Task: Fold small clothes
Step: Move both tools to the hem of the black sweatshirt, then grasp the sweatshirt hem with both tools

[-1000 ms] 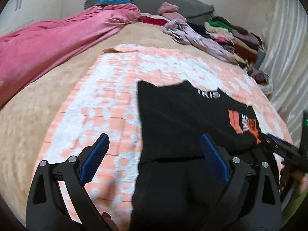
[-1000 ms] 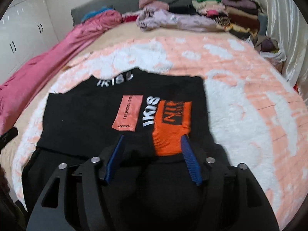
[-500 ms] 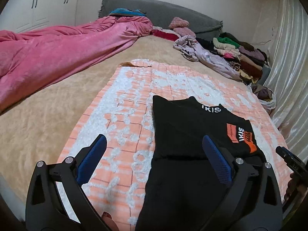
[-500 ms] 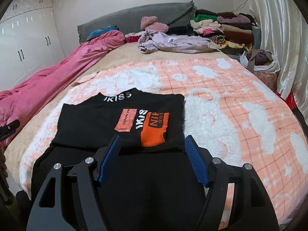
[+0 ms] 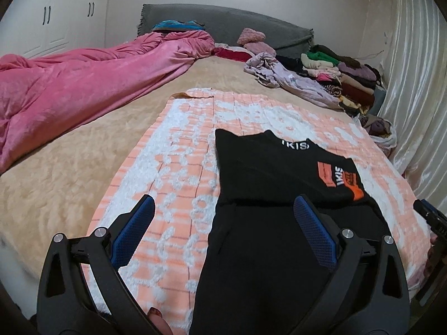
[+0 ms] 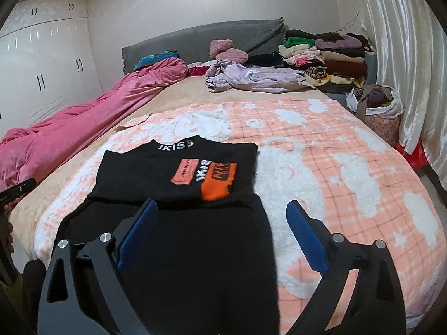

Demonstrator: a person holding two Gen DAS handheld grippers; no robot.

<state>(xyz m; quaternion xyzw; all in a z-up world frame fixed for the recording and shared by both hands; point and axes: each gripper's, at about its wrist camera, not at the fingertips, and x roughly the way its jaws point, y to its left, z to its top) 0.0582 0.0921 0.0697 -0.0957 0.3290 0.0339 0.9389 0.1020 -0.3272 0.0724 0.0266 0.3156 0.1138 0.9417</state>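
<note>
My right gripper (image 6: 220, 230) has just opened wide, empty, like my left gripper (image 5: 223, 230). The black top (image 6: 173, 173) lies half-folded on the peach blanket (image 6: 335, 150), below both. Grabbing one layer could undo that fold.

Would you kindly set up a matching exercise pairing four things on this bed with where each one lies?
Things:
1. black top
2. pink quilt
3. stack of folded clothes
4. lilac garment

Places:
A. piled by the headboard, next to the curtain
B. crumpled on the beige cover in front of the headboard
C. folded on the orange and white blanket
D. bunched along the wardrobe side of the bed

Pairs: 1-C, 2-D, 3-A, 4-B
</note>
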